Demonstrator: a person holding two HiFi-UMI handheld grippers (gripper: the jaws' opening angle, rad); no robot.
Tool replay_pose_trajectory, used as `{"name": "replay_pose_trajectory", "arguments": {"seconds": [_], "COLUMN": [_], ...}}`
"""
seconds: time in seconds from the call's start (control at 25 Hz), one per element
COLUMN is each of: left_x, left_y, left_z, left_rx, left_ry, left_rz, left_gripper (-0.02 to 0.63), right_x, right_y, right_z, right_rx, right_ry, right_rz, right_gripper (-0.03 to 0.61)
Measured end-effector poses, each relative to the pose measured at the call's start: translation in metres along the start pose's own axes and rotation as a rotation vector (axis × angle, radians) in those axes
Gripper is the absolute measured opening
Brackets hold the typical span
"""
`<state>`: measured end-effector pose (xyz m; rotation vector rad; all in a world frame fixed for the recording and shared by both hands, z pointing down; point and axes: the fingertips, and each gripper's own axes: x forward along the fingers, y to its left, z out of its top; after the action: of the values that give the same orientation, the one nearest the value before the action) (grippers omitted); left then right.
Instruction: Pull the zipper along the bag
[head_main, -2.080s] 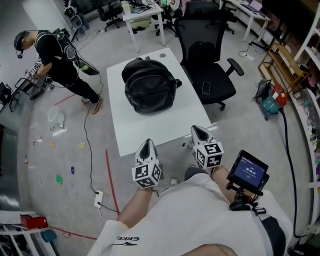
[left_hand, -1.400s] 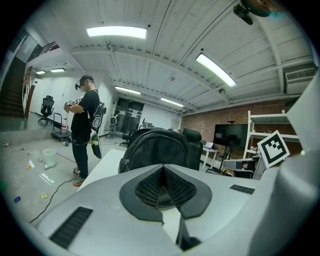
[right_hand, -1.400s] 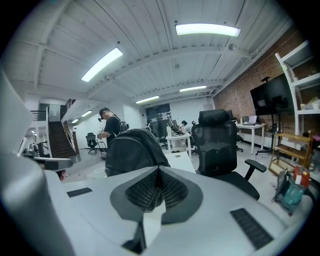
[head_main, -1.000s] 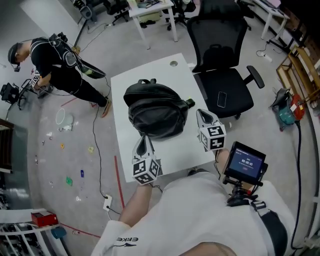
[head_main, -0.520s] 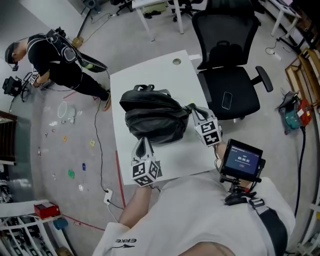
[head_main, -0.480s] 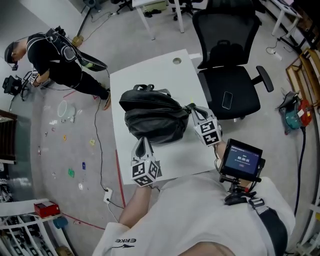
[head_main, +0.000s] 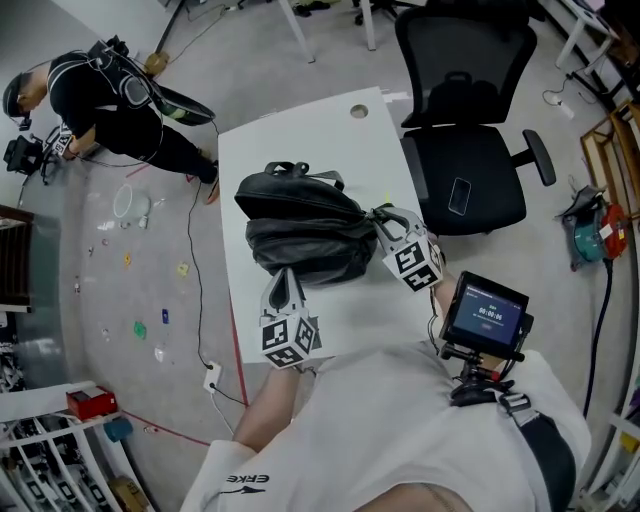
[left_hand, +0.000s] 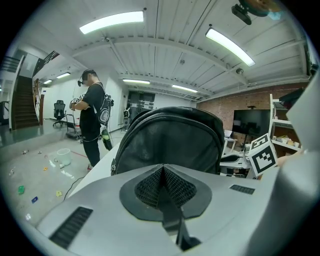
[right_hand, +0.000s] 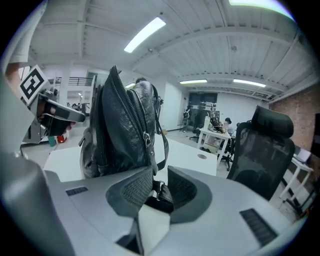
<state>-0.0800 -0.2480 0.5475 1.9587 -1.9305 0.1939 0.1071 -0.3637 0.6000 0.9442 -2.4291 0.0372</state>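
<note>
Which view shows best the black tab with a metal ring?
Right gripper view: the black tab with a metal ring sits between the right tongs. The head view hides it behind them; the left gripper view shows only the black leather backpack.

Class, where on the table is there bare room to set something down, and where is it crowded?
Free: the table's far end, between bag and hole; the near strip between the left gripper and right gripper. Crowded: the bag's right side, at that gripper.

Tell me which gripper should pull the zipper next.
Right: the right gripper has the backpack's black ringed tab between its jaws; the left gripper is shut and short of it.
</note>
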Motion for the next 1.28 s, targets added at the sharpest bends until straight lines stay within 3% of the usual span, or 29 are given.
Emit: {"name": "replay_pose_trajectory", "arguments": {"seconds": [0.44, 0.96, 1.16, 1.28], "left_x": [0.001, 0.002, -0.003, -0.004], "left_y": [-0.001, -0.005, -0.006, -0.005], "left_z": [-0.003, -0.007, -0.006, -0.007], "left_rx": [-0.01, -0.001, 0.001, 0.001], "left_ry": [0.001, 0.009, 0.007, 0.008], "left_rz": [0.001, -0.005, 0.007, 0.014], "left_gripper": [0.003, 0.003, 0.003, 0.003], "right_x": [-0.005, -0.003, 0.003, 0.004], "right_y": [0.026, 0.022, 0.022, 0.02], "right_z": [0.011, 0.01, 0.011, 0.009], "right_rx": [-0.253, -0.232, -0.23, -0.243], "right_ry": [0.016, 0.021, 0.032, 0.057], "right_rz": [0.115, 0.151, 0.21, 0.207], "right_gripper": [0.084, 0.087, 0.086, 0.05]}}
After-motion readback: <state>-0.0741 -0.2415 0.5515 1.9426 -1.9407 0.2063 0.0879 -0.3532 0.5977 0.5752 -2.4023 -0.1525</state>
